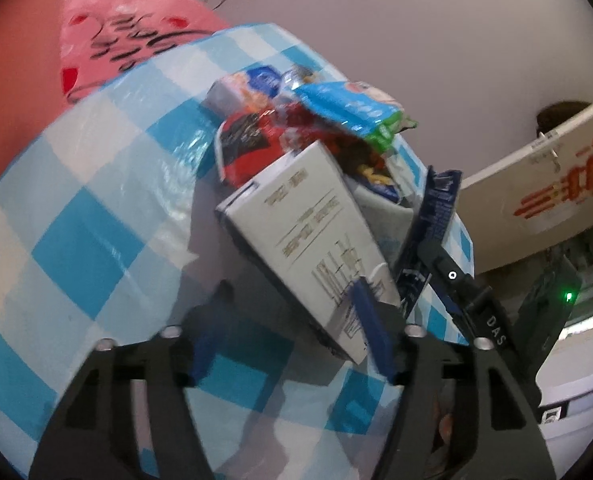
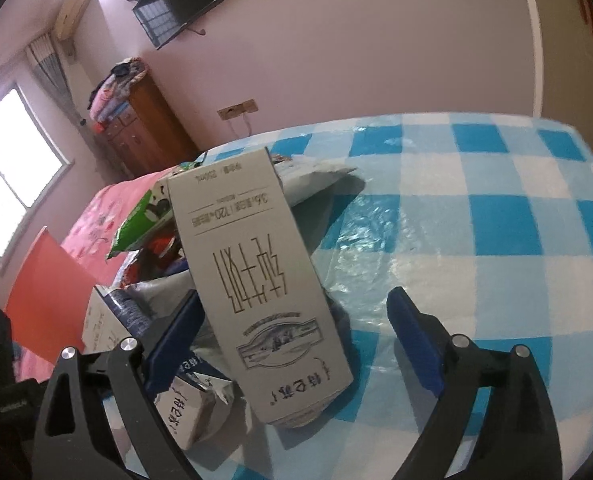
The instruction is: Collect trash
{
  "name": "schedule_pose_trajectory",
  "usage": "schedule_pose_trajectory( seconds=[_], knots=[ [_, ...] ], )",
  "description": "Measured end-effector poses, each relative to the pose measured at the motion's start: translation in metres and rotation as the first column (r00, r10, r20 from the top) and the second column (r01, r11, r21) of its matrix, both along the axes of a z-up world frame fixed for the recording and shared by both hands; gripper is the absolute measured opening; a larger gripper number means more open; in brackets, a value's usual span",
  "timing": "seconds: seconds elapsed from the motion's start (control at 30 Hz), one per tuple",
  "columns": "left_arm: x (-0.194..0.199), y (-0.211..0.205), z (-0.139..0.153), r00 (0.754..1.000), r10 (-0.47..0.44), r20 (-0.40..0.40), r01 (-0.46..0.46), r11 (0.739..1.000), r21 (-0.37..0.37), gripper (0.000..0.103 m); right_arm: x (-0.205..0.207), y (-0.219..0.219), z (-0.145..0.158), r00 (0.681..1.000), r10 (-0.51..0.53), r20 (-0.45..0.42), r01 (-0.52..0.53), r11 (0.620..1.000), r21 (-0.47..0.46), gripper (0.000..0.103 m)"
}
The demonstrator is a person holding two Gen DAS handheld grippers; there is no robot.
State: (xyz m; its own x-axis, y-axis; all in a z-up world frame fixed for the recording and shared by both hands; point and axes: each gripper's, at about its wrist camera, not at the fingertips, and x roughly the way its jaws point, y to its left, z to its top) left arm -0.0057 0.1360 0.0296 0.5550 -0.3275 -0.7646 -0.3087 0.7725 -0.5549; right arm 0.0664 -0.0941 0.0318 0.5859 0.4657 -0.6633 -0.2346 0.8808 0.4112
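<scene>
A tall white milk carton (image 1: 308, 240) leans on a pile of wrappers on the blue-checked table (image 1: 76, 208). The pile holds a red packet (image 1: 248, 148) and a blue and green snack bag (image 1: 348, 112). My left gripper (image 1: 288, 300) is open around the carton's lower end, which lies against the right pad while the left pad stands clear. In the right wrist view the same carton (image 2: 264, 280) stands between the wide-open fingers of my right gripper (image 2: 296, 296). It brushes the left pad, far from the right one. A crumpled carton (image 2: 200, 404) lies below.
A dark blue packet (image 1: 436, 216) stands at the table's edge beside the other tool's black housing (image 1: 488, 320). A pink bedspread (image 2: 96, 216) and an orange sheet (image 2: 44, 292) lie to the left, a wooden cabinet (image 2: 144, 128) behind. Checked cloth (image 2: 496, 220) spreads right.
</scene>
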Motion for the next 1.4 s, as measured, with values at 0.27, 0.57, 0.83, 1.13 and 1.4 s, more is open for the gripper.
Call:
schedule_pose_trajectory(
  seconds=[0.27, 0.57, 0.83, 1.13, 1.4],
  knots=[
    [0.000, -0.008, 0.000, 0.996, 0.064, -0.057, -0.065, 0.998, -0.011, 0.082, -0.014, 0.006, -0.007, 1.000, 0.024, -0.012, -0.024, 1.000, 0.006, 0.090],
    [0.004, -0.005, -0.012, 0.988, 0.113, -0.107, -0.117, 0.993, -0.030, 0.084, -0.023, 0.001, -0.001, 1.000, 0.015, -0.005, -0.015, 1.000, -0.005, 0.090],
    [0.006, 0.001, -0.012, 0.986, 0.108, -0.125, -0.116, 0.991, -0.062, 0.083, -0.013, -0.012, -0.002, 0.998, -0.048, -0.035, 0.050, 0.997, 0.052, 0.090],
    [0.003, 0.013, -0.016, 0.992, 0.072, -0.108, -0.088, 0.986, -0.145, 0.067, -0.015, -0.007, 0.002, 0.998, -0.055, -0.039, 0.057, 0.997, 0.052, 0.090],
    [-0.009, 0.030, -0.014, 0.997, 0.022, -0.077, -0.032, 0.991, -0.128, 0.056, -0.018, 0.007, 0.015, 0.999, -0.033, -0.009, 0.033, 0.999, 0.006, 0.090]
  ],
)
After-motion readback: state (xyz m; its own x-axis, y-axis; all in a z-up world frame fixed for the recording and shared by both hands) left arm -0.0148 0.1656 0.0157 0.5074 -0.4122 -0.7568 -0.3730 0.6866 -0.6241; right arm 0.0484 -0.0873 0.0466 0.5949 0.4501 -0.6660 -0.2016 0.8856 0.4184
